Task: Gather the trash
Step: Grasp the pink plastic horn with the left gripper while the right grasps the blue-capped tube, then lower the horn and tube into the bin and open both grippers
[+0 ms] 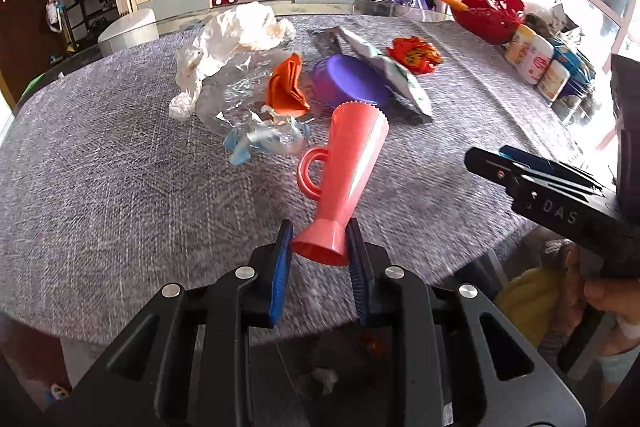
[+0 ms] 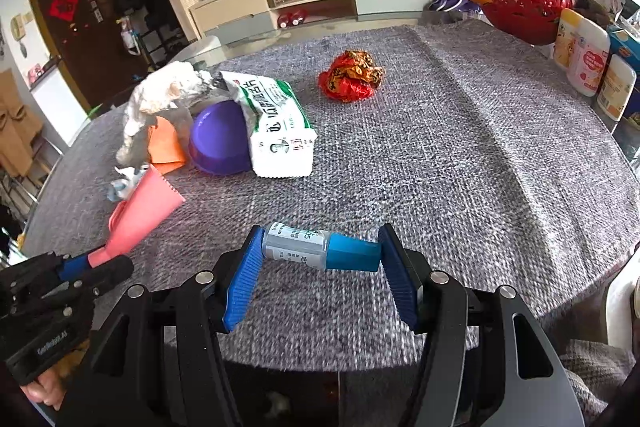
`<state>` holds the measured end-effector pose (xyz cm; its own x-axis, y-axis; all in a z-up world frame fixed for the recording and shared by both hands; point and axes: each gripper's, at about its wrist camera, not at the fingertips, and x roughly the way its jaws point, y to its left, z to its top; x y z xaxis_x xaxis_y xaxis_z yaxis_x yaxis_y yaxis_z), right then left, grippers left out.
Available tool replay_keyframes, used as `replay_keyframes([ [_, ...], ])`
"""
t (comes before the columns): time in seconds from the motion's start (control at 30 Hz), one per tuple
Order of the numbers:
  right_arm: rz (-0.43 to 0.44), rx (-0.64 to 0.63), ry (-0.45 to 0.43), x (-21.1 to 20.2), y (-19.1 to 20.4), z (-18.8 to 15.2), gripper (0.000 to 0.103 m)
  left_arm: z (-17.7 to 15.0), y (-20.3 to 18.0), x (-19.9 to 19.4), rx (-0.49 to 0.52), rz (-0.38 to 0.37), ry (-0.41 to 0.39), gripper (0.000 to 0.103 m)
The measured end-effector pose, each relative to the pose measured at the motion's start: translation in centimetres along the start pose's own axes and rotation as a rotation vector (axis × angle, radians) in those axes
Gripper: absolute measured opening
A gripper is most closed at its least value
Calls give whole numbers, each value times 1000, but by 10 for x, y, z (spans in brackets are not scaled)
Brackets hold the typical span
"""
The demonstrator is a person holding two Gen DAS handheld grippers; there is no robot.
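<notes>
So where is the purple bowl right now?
The purple bowl lies tipped on the grey tablecloth, left of centre in the right wrist view, half under the white-and-green packet, with the orange paper at its left.

On the table [image 2: 460, 155], the cup [image 1: 348, 163] lies tipped with its foot between the left gripper's [image 1: 320, 255] pads, nearest the viewer. Behind it sits the bowl [image 1: 348, 83], with the packet [image 1: 390, 71] leaning on its right side and the wrapper [image 1: 414, 55] further right. The tissue [image 1: 232, 43] lies behind and left. A bottle [image 2: 320, 247] spans the right gripper [image 2: 320, 267].
</notes>
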<state>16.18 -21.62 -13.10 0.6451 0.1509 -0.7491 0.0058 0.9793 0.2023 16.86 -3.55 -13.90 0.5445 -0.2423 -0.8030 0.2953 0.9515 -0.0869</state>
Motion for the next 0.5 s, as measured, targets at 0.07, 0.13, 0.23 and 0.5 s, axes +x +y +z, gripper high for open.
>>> replay_keyframes([
  [0.07,5,-10,-11,-10,3,-3,59,-5,-5,-8,5,2,-3,25],
  [0.13,8,-17,-19,-18,6,-5,59,-11,-9,-15,3,6,-5,25],
  [0.23,12,-34,-27,-33,11,-13,59,-21,-13,-27,-10,10,-7,25],
  [0.5,26,-75,-21,-63,22,-41,59,-54,-21,-54,-44,13,-5,25],
])
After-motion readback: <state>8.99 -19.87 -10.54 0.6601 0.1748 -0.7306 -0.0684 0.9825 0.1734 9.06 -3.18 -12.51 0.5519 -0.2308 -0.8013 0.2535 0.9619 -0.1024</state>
